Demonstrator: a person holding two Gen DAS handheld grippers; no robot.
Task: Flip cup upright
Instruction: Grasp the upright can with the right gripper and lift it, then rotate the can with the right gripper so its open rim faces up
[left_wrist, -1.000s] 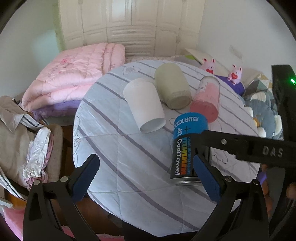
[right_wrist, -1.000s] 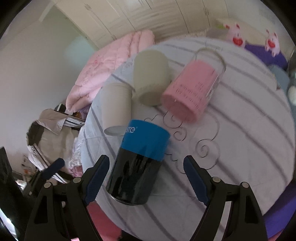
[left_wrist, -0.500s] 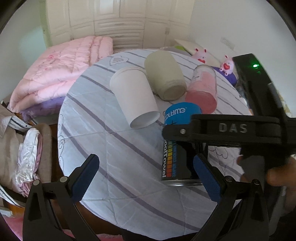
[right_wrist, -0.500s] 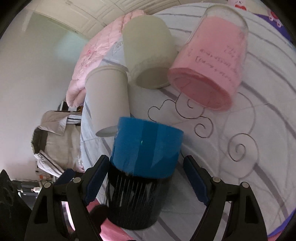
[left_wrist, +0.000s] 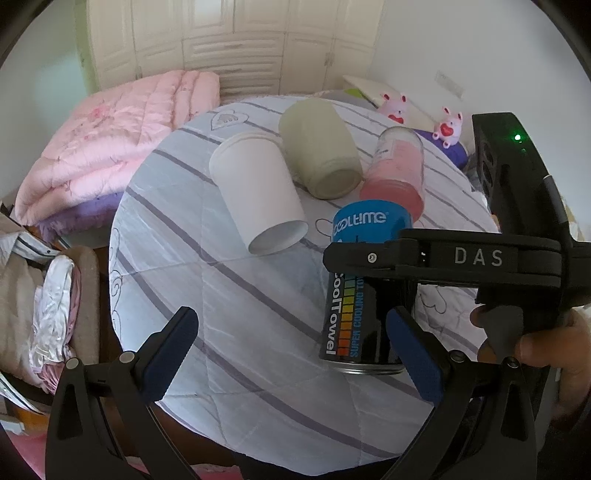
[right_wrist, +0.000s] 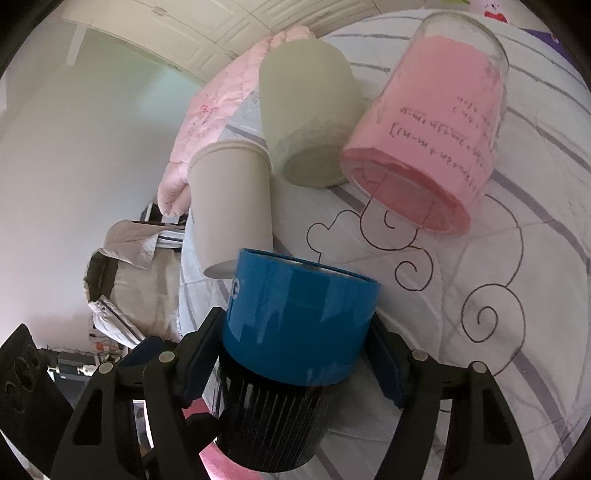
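Observation:
A blue-and-black "CoolTowel" can (left_wrist: 364, 288) stands inverted on the round striped table (left_wrist: 236, 302), metal rim down. My right gripper (right_wrist: 291, 362) is shut on the can (right_wrist: 295, 332); its arm crosses the can in the left wrist view. Behind it stand three upside-down cups: a white paper cup (left_wrist: 258, 195), an olive cup (left_wrist: 319, 151) and a pink glass cup (left_wrist: 397, 173); they also show in the right wrist view as the white cup (right_wrist: 231, 199), olive cup (right_wrist: 308, 118) and pink cup (right_wrist: 428, 144). My left gripper (left_wrist: 295, 354) is open and empty near the table's front edge.
A pink quilt (left_wrist: 118, 136) lies on a bed behind the table. A chair with piled clothes (left_wrist: 44, 306) stands at the left. Pink plush toys (left_wrist: 448, 123) sit at the back right. White wardrobes (left_wrist: 229, 40) line the far wall.
My right gripper has moved in around the blue-and-black can and closed on it. The left gripper has stayed open with little movement.

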